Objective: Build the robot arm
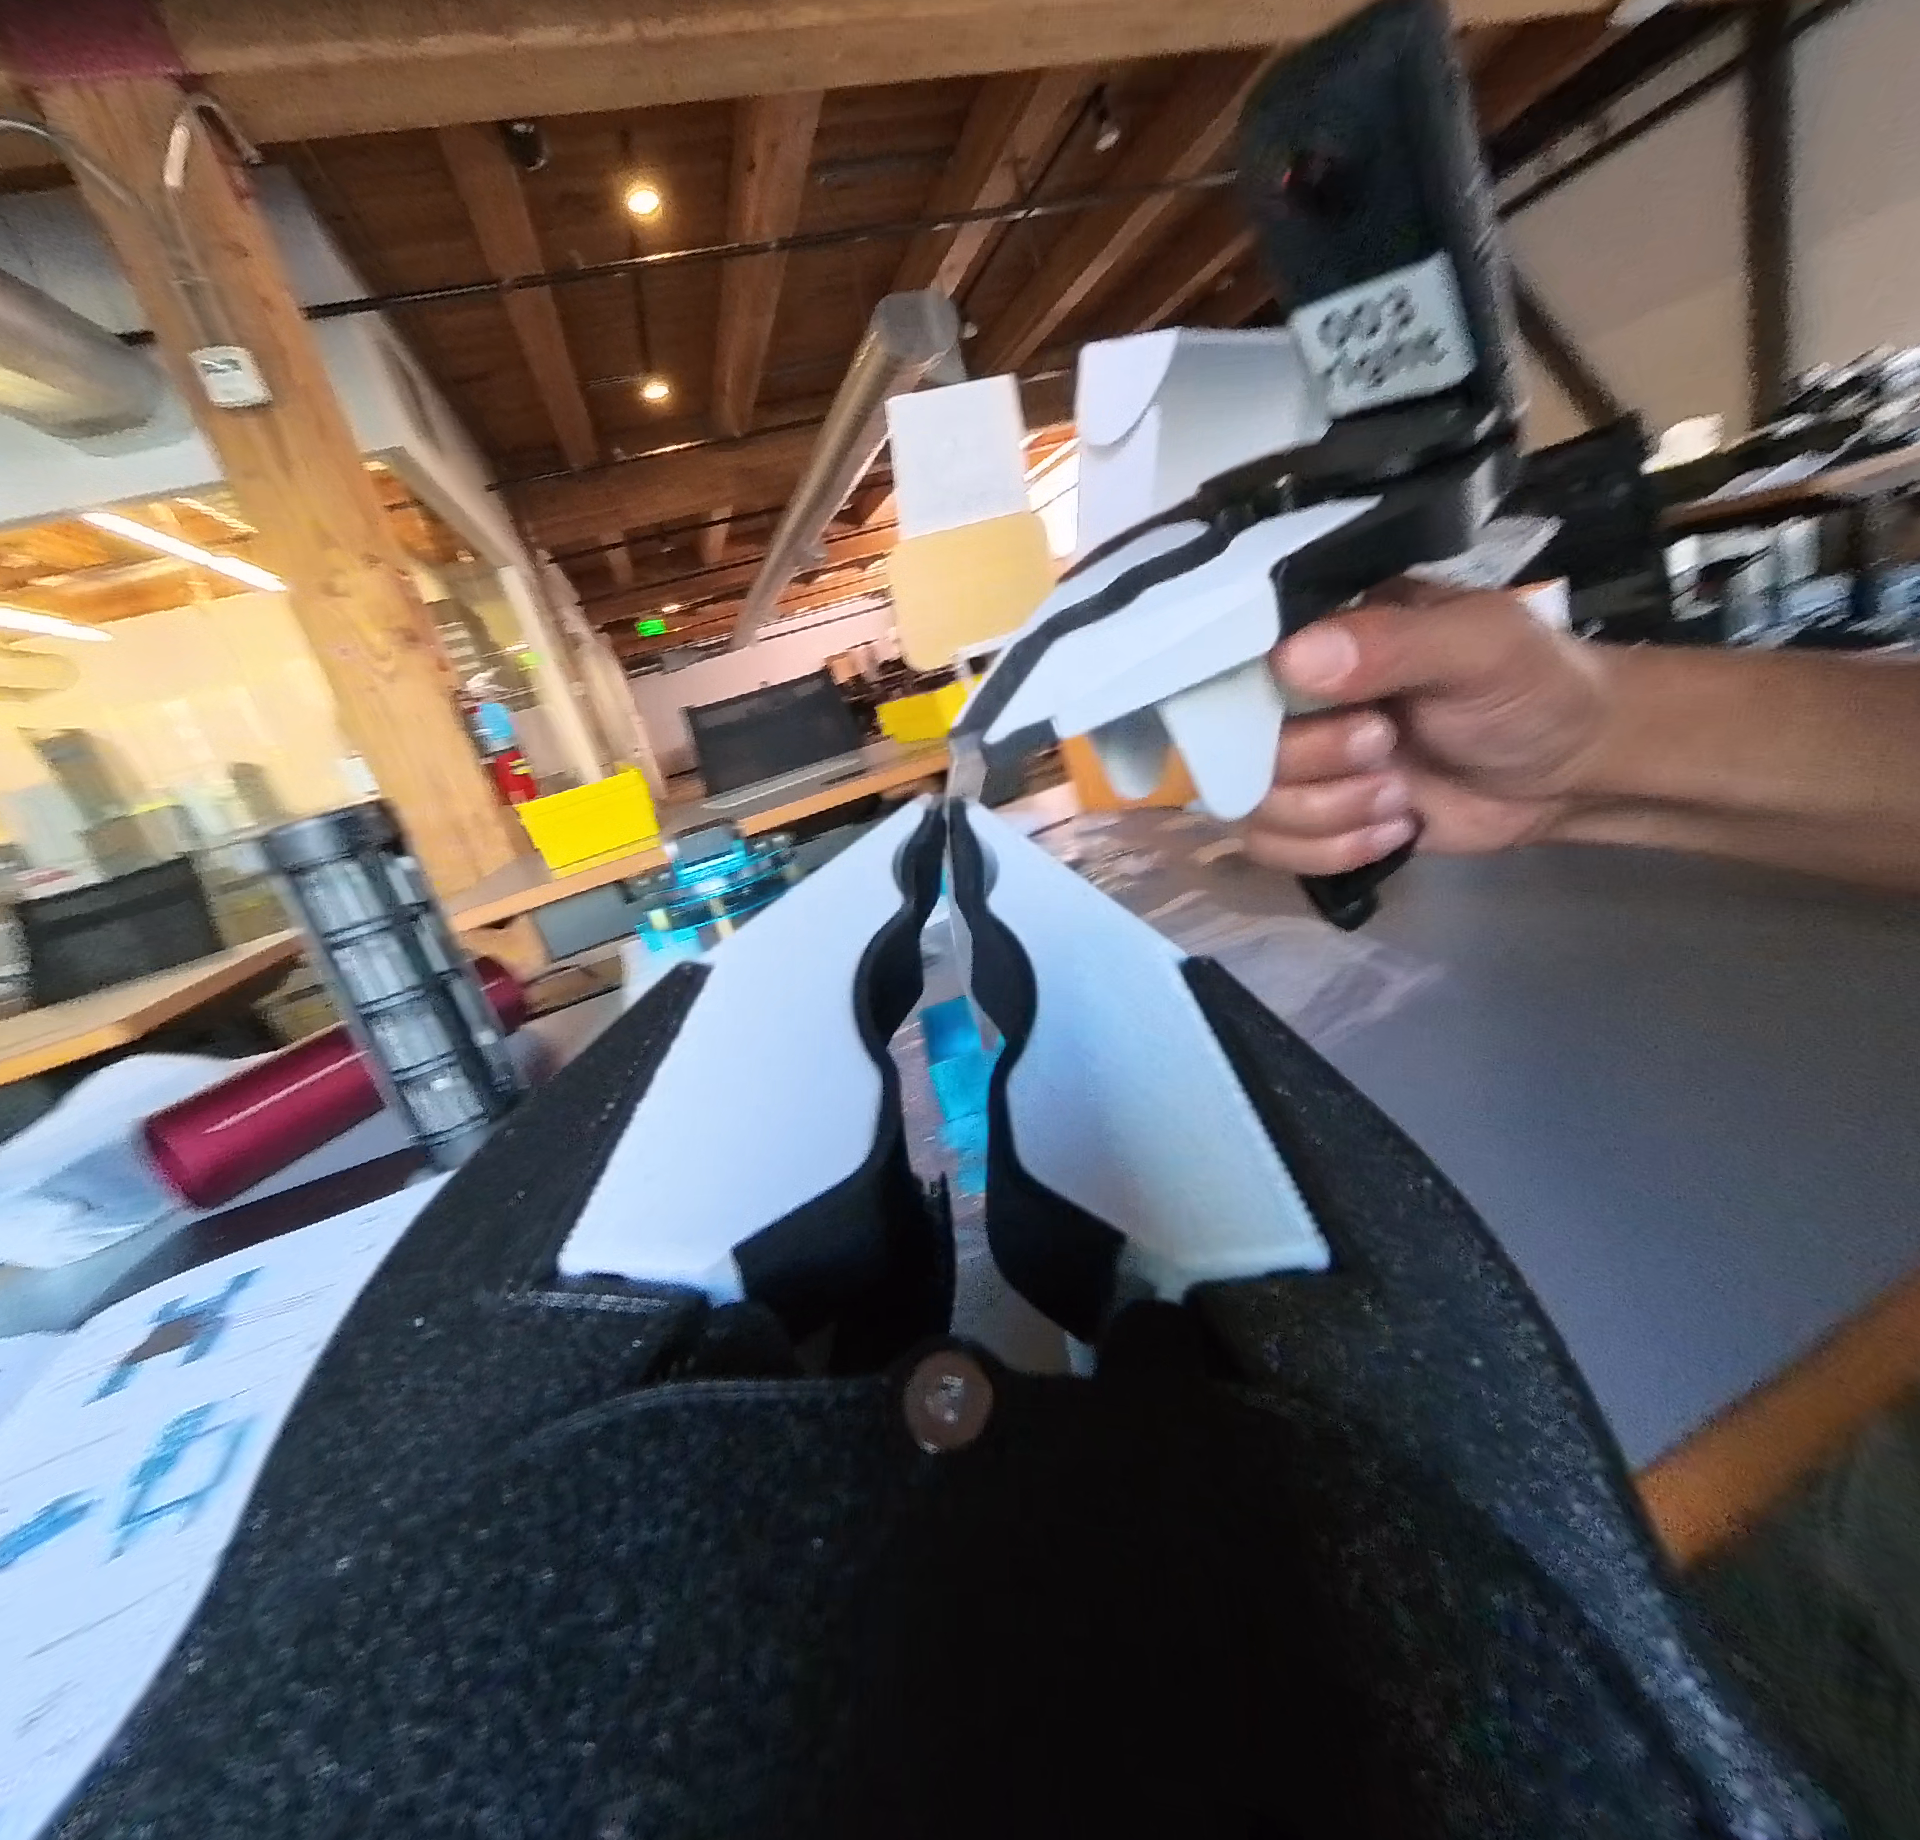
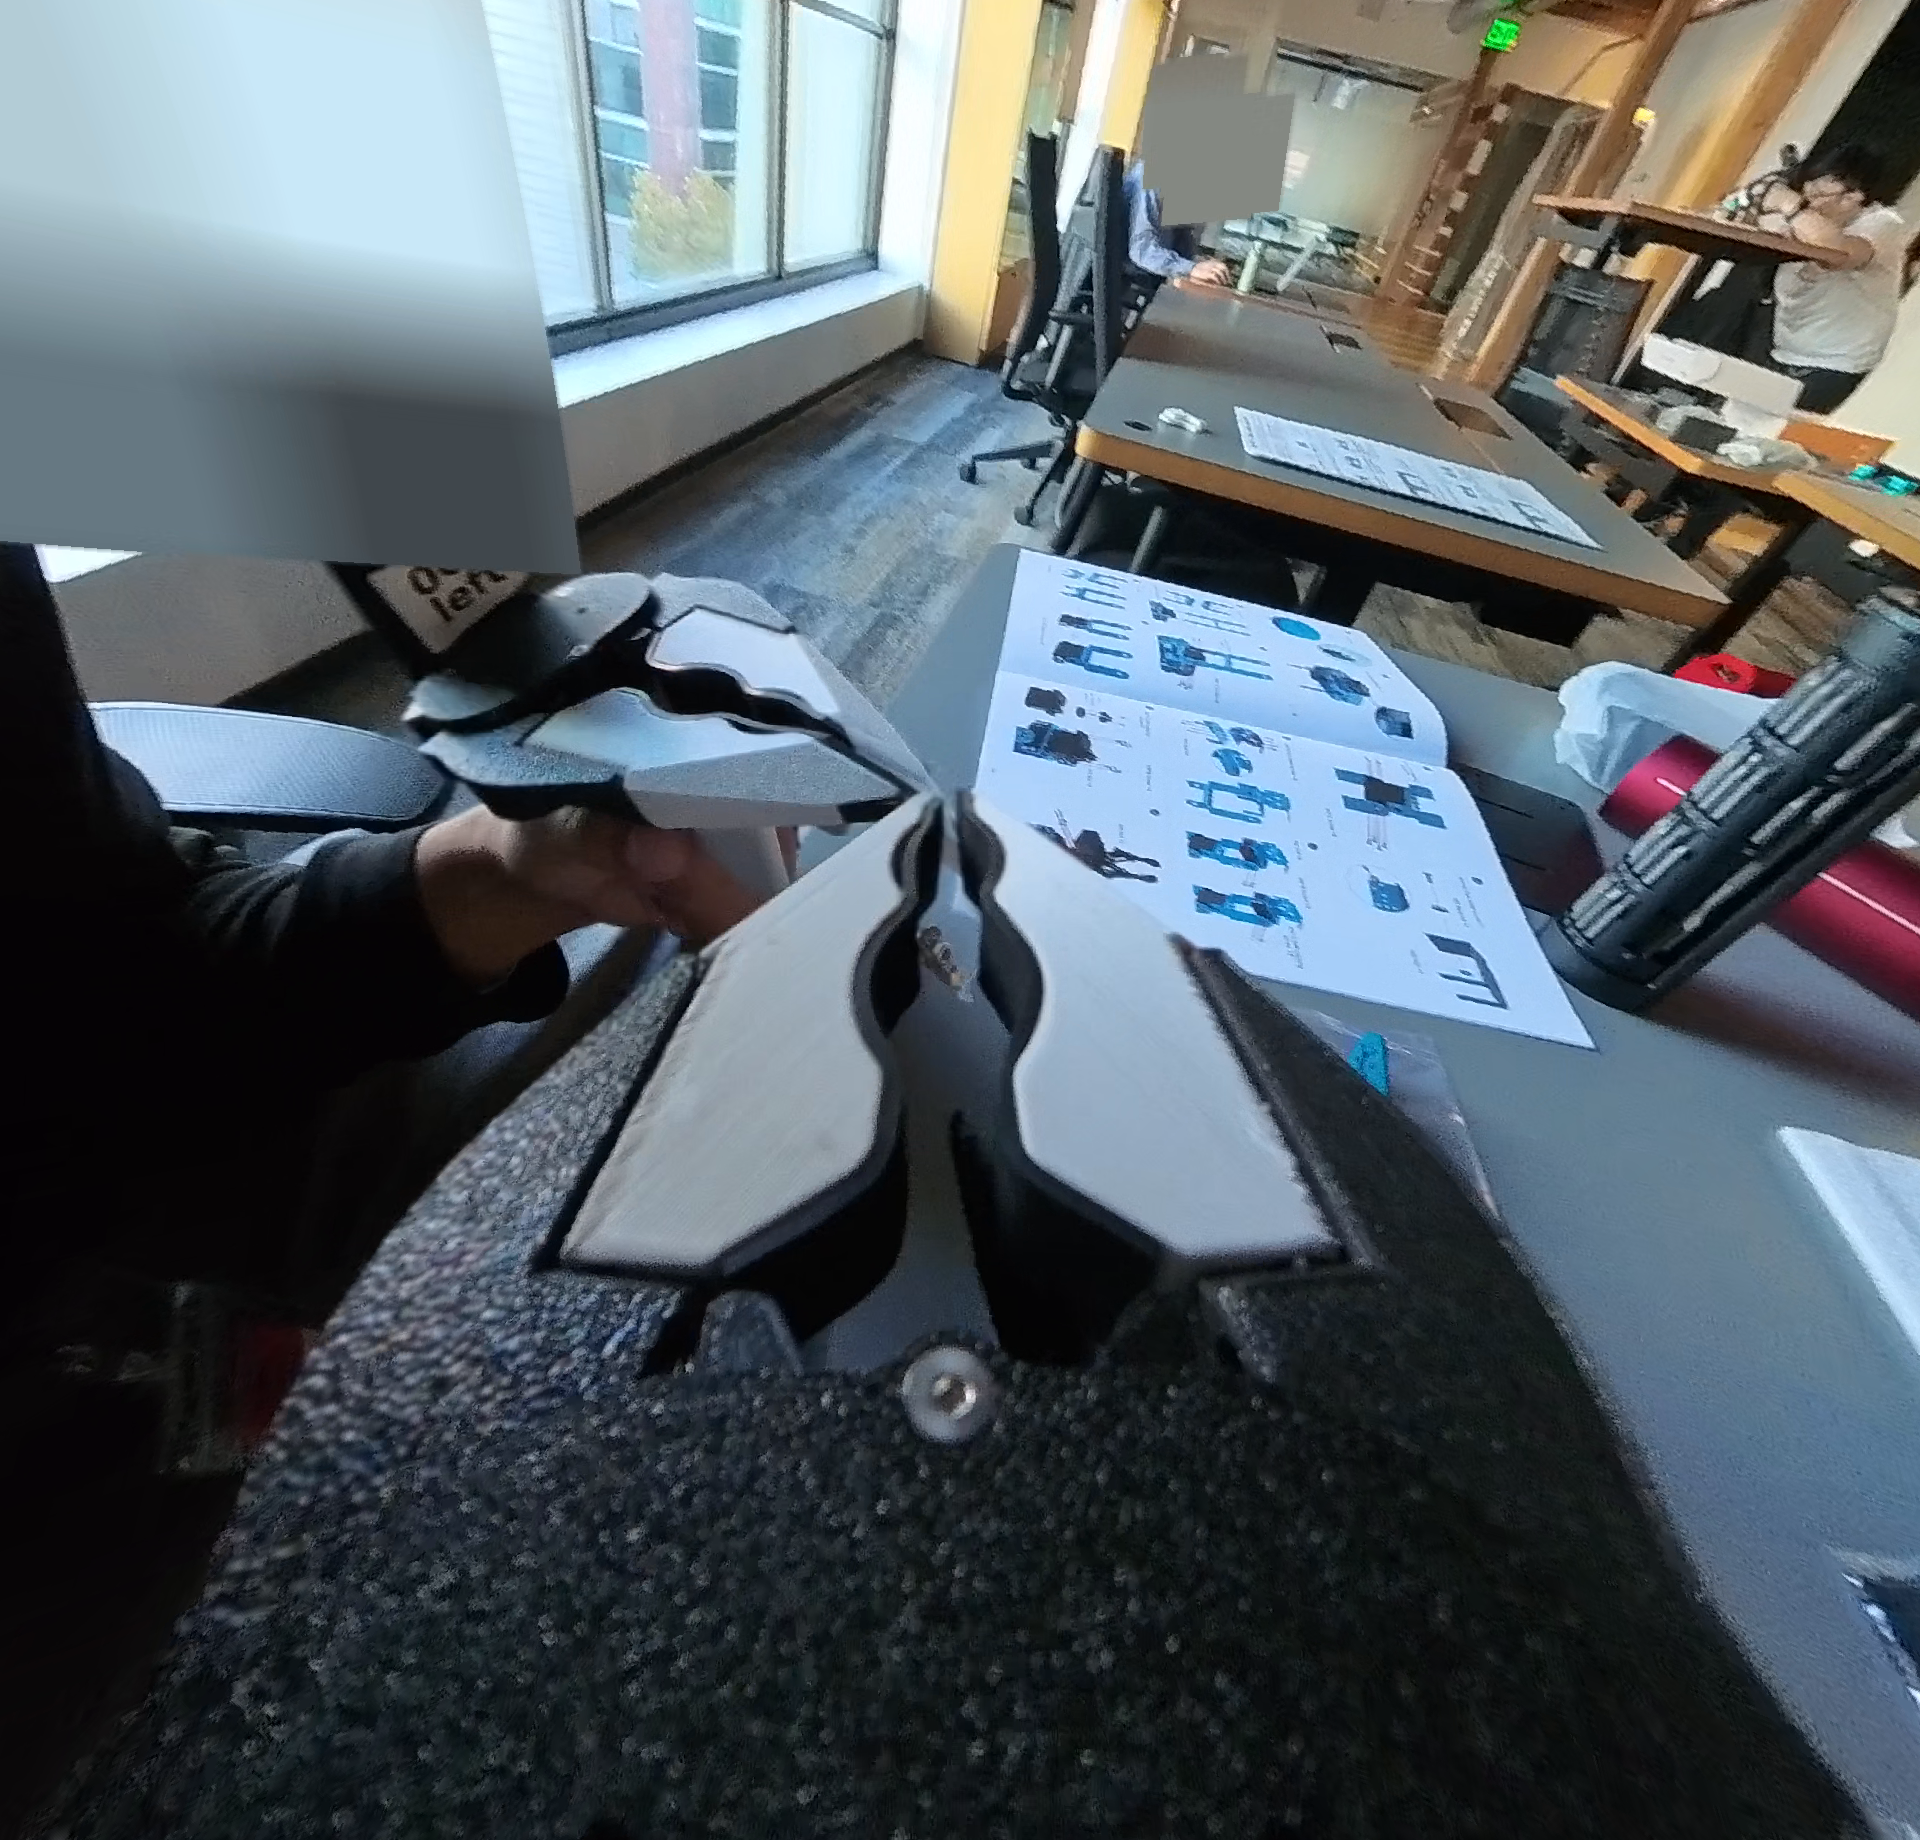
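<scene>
Left hand-held gripper (image 1: 948, 826): fingers pinched together at the tips on a thin clear plastic packet (image 1: 961, 912), held up over the grey counter (image 2: 1558, 1219). Right hand-held gripper (image 2: 951, 803): likewise closed on the same packet, tips nearly touching the left's. Further right, on the counter: open white booklet with blue drawings (image 2: 1247, 803), black ribbed cylinder (image 2: 1745, 824), red metal tube (image 2: 1849, 881).

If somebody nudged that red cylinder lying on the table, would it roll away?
Probably yes: the red cylinder lies on its side and looks round and smooth. It may not go far, since the black ribbed cylinder leans across it. Its finish suggests metal, so fairly stiff.
</scene>
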`<state>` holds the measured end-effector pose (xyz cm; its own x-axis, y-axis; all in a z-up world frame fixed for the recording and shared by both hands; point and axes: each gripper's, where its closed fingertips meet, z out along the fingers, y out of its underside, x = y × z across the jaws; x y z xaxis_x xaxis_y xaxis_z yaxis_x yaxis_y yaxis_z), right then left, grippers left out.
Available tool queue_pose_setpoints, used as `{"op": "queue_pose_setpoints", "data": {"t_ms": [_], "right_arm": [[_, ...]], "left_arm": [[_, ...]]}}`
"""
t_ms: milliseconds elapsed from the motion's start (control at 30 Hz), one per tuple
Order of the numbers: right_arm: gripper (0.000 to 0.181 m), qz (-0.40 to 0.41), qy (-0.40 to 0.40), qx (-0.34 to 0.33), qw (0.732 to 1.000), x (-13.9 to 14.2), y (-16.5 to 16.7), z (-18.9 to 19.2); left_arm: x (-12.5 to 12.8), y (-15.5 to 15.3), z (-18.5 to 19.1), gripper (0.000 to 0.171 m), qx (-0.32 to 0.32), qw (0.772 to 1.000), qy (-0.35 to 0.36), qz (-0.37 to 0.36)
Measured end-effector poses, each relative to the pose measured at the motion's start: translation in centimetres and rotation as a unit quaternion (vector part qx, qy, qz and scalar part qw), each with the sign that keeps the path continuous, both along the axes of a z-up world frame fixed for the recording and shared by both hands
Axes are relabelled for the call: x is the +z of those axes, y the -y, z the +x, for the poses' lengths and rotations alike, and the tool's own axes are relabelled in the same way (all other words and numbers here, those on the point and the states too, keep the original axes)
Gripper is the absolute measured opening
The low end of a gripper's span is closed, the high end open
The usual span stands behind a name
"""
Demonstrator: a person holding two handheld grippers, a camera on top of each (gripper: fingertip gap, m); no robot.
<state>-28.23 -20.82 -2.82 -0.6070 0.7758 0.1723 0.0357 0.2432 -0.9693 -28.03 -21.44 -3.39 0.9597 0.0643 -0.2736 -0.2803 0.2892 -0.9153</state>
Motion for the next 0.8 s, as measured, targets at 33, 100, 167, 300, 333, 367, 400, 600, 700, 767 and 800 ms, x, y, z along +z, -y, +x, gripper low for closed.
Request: {"op": "queue_pose_setpoints", "data": {"t_ms": [33,100,167,300,333,367,400,600,700,767,800], "right_arm": [[0.010,-0.006,0.000,0.007,1.000,0.0,0.2,0.1],[0.021,-0.019,0.008,0.029,0.999,-0.1,0.7,0.4],[0.011,-0.033,0.004,0.057,0.998,0.3,1.5,1.0],[0.000,-0.037,-0.012,0.068,0.997,0.8,2.1,1.5],[0.000,-0.041,-0.010,0.072,0.996,0.9,2.2,1.5],[0.000,-0.044,-0.008,0.074,0.996,0.8,2.2,1.5],[0.000,-0.043,-0.002,0.075,0.996,0.7,2.2,1.5],[0.000,-0.042,0.015,0.076,0.996,0.2,2.2,1.3],[0.000,-0.042,0.015,0.076,0.996,0.2,2.2,1.3],[0.000,-0.043,0.013,0.076,0.996,0.3,2.2,1.4],[0.000,-0.044,0.013,0.076,0.996,0.2,2.2,1.3]], "left_arm": [[0.2,0.3,0.4,0.000,-0.025,1.000,0.014,0.006],[0.7,0.8,0.8,0.000,-0.064,0.997,0.041,0.019],[0.8,1.1,1.0,0.000,-0.093,0.994,0.060,0.021],[0.9,1.6,1.3,0.000,-0.137,0.986,0.093,0.021],[0.9,1.7,1.3,0.000,-0.145,0.984,0.100,0.020],[0.9,1.8,1.4,0.000,-0.154,0.982,0.107,0.020],[1.0,1.9,1.2,0.000,-0.159,0.980,0.117,0.021],[1.3,2.4,1.1,0.000,-0.190,0.970,0.150,0.032],[1.2,2.4,1.1,0.000,-0.188,0.970,0.148,0.030],[1.2,2.4,1.1,0.000,-0.191,0.969,0.151,0.030],[1.2,2.4,1.1,0.000,-0.193,0.968,0.154,0.032]]}}
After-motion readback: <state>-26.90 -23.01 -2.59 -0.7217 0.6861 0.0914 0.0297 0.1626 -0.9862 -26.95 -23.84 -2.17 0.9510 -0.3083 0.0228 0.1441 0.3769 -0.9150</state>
